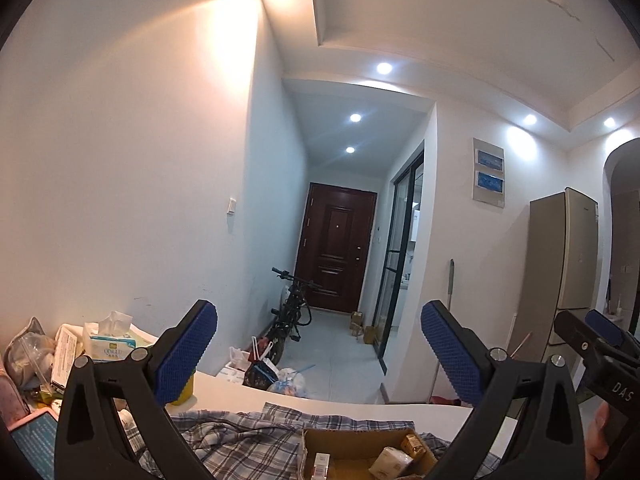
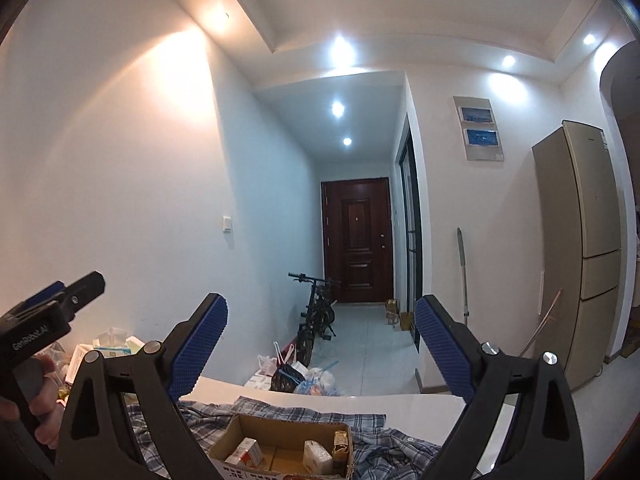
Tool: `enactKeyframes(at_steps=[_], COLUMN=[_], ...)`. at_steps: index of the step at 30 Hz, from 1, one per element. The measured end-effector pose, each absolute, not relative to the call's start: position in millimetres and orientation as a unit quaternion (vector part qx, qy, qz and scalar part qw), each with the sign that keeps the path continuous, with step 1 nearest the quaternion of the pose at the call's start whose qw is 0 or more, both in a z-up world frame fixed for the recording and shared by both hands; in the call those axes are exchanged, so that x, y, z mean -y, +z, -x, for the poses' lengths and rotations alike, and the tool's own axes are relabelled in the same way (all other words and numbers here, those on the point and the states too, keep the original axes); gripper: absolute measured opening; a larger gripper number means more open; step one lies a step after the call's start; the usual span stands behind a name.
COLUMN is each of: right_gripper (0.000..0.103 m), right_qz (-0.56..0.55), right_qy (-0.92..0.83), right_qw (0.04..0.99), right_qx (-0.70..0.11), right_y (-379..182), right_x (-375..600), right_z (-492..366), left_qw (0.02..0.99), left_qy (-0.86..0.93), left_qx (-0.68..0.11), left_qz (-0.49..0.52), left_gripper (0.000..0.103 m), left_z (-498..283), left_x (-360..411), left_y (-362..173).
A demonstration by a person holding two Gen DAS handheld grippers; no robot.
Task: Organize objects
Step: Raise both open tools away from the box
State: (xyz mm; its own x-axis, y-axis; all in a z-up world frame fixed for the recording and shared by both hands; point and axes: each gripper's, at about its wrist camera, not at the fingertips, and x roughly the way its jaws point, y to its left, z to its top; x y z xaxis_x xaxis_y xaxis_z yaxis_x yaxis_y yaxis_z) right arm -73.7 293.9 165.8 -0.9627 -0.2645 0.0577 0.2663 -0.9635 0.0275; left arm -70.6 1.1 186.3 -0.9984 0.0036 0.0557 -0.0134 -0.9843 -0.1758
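An open cardboard box (image 2: pixel 236 438) sits on a plaid cloth (image 2: pixel 372 454) on the white table (image 2: pixel 408 404). Inside lie a red-and-white carton (image 2: pixel 245 453), a white packet (image 2: pixel 317 457) and a brown packet (image 2: pixel 340 446). My right gripper (image 2: pixel 322 354) hangs level above and behind the box, open, with nothing between its blue pads. In the left wrist view the same box (image 1: pixel 352 438) lies low between the fingers of my left gripper (image 1: pixel 318 354), also open and empty. The right gripper (image 1: pixel 600 330) shows at that view's right edge, and the left gripper (image 2: pixel 52 300) at the other view's left edge.
A tissue box (image 1: pixel 108 342), plastic bags and other clutter (image 1: pixel 32 360) crowd the table's left end. Beyond the table a hallway runs to a dark door (image 2: pixel 356 240), with a bicycle (image 2: pixel 316 316) and filled bags (image 2: pixel 308 380) on the floor. A tall fridge (image 2: pixel 588 248) stands at right.
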Motion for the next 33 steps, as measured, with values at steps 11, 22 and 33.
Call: enactKeyframes(at_steps=[11, 22, 33], right_gripper=[0.095, 0.095, 0.095], right_qz=[0.061, 0.025, -0.107], right_qy=[-0.987, -0.989, -0.970], right_qw=[0.148, 0.147, 0.215], right_qx=[0.005, -0.012, 0.038], right_y=[176.3, 159.0, 77.1], right_x=[-282.3, -288.2, -290.3], right_z=[34.8, 2.0, -8.7], left_qw=[0.076, 0.100, 0.113], left_qy=[0.995, 0.994, 0.982], left_qx=[0.069, 0.011, 0.006], left_qz=[0.003, 0.049, 0.151], left_gripper=[0.103, 0.102, 0.102], left_z=[56.7, 28.1, 29.2], left_x=[-10.0, -13.9, -23.3], left_y=[199.9, 171.9, 87.9])
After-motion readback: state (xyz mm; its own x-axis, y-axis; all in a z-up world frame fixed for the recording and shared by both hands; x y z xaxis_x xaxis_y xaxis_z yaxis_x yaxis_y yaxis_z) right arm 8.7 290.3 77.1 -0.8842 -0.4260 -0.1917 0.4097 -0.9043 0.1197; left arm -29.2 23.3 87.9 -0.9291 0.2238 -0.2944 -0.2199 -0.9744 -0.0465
